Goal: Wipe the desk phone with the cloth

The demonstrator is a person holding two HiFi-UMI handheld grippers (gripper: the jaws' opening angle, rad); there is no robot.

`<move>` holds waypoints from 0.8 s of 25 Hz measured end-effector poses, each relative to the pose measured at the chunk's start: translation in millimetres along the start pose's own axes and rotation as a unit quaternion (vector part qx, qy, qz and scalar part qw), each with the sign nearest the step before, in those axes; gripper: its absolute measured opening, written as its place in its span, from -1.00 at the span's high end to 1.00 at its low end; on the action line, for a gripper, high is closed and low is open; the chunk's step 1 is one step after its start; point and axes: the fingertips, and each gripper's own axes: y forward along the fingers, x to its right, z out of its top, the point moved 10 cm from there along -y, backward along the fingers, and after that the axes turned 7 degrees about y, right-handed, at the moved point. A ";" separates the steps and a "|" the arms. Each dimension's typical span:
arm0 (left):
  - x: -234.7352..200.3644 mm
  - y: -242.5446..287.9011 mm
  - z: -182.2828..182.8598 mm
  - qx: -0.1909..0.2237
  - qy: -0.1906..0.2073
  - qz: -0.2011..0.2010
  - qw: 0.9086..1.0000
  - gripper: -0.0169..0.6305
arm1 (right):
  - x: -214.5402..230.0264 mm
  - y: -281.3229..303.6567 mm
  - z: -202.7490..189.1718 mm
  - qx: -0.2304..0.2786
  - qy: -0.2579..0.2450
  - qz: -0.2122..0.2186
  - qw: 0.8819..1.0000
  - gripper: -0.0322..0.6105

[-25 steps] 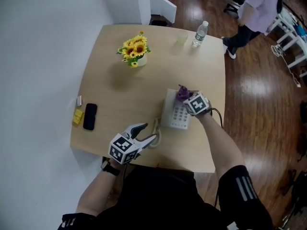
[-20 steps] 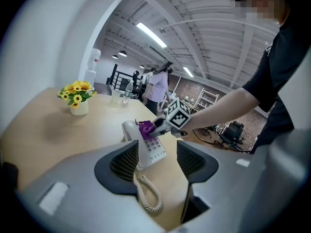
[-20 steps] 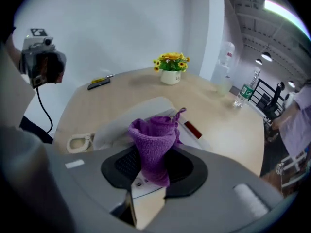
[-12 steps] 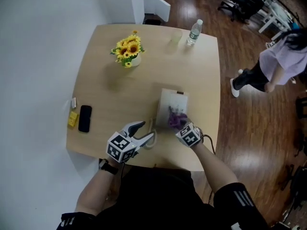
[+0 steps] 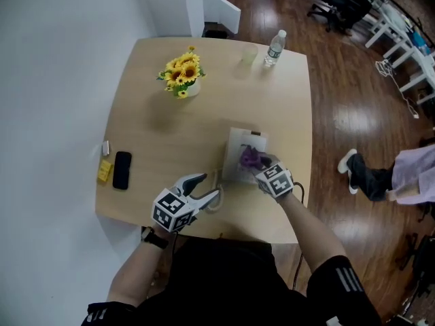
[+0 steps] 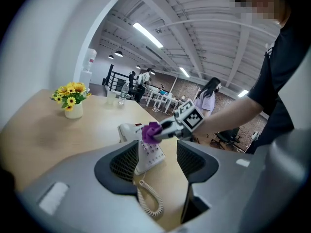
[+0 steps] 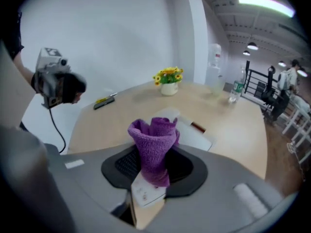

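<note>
The right tool (image 7: 154,168) is clamped shut on a bunched purple cloth (image 7: 154,140), which stands up between its jaws. In the head view the cloth sits over the middle of the white desk phone (image 5: 238,141) — touching or just above, I cannot tell. The left tool (image 6: 158,161) has its jaws apart and holds nothing; through the gap show the phone's keypad and its coiled cord (image 6: 148,200). That tool hovers by the cord, just left of the phone, near the front edge of the wooden desk (image 5: 163,134). The phone lies on the desk's right half. Farther off stand a vase of sunflowers (image 5: 182,73) and a water bottle (image 5: 274,48) — a black mobile (image 5: 122,170) lies by the left edge.
</note>
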 end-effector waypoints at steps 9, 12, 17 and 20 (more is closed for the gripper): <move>2.3 -10.6 -3.3 -0.001 -0.007 0.016 1.000 0.19 | 48.3 44.4 72.5 -0.056 -0.041 -0.068 0.995 0.49; 1.0 -13.7 -6.0 -0.001 -0.011 0.021 1.000 0.20 | 37.2 47.2 49.6 -0.063 -0.031 -0.063 0.996 0.49; -0.7 -13.8 -8.9 -0.002 -0.013 0.022 1.000 0.20 | -6.7 36.8 0.5 -0.078 -0.064 -0.030 0.994 0.49; 1.2 -8.0 -5.4 0.001 -0.008 0.015 1.000 0.19 | -36.2 33.1 -28.9 -0.091 -0.089 -0.015 0.992 0.49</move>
